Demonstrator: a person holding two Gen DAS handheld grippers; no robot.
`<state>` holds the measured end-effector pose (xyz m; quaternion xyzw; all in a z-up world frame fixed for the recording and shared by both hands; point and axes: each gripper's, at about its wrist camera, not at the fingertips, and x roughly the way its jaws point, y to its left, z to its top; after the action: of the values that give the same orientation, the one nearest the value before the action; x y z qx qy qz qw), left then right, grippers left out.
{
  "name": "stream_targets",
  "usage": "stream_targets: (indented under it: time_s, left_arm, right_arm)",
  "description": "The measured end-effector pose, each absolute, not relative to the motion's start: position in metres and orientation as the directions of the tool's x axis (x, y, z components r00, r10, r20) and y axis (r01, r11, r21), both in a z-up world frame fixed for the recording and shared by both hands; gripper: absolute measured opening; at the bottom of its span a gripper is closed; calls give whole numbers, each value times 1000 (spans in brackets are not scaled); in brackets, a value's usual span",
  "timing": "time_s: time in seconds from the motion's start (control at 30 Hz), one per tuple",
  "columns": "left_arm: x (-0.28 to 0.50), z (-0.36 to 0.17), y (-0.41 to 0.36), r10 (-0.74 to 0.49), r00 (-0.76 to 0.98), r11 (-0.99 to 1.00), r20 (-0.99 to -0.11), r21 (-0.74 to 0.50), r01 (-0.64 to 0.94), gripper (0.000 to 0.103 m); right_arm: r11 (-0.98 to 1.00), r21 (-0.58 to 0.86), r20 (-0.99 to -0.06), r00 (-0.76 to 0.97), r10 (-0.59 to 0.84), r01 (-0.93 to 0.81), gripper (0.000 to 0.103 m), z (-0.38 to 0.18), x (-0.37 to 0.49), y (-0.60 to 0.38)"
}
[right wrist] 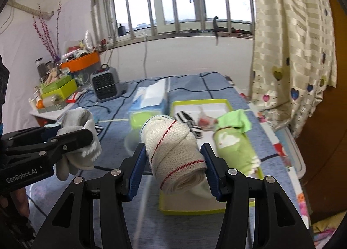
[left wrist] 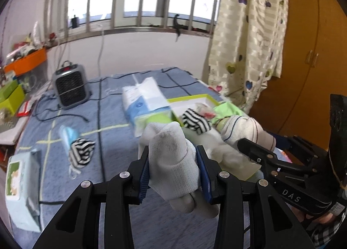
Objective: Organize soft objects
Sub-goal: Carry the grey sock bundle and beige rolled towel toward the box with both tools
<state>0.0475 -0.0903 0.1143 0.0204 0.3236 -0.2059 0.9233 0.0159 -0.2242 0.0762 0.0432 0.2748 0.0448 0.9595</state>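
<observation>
My left gripper [left wrist: 173,151] is shut on a white knit glove [left wrist: 173,162], held above the blue bed cover. From the right wrist view the same gripper [right wrist: 73,129] and glove [right wrist: 81,140] hang at the left. My right gripper [right wrist: 173,147] is shut on a cream rolled cloth [right wrist: 173,153] with red stitching, over the near end of a green-rimmed tray [right wrist: 199,102]. In the tray lie a striped sock [right wrist: 186,119], a pink item [right wrist: 206,122] and a green rolled towel [right wrist: 234,149]. Another striped sock [left wrist: 81,151] lies on the bed beside a blue mask [left wrist: 69,134].
A grey heater [left wrist: 70,85] with a black cable stands at the far left of the bed. A tissue box [left wrist: 143,101] sits left of the tray [left wrist: 195,98], and a wipes pack [left wrist: 21,184] lies near left. A cluttered side table [right wrist: 54,97], a curtain [right wrist: 292,43] and a wooden wardrobe [left wrist: 308,54] border the bed.
</observation>
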Motion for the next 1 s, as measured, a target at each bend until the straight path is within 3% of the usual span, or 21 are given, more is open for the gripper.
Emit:
stream_targets:
  time_s: [0.57,1.0]
  left_arm:
    - [83,103,-162,-484,607,839,-630,-136,528,38]
    - [104,78,-211,-508,535,803,-675,-146,578,38]
  right_arm:
    - [980,119,-559,827,-68,161,52,64,29,-304]
    - [986,94,-600,798,-54,137,52,41,43,-309]
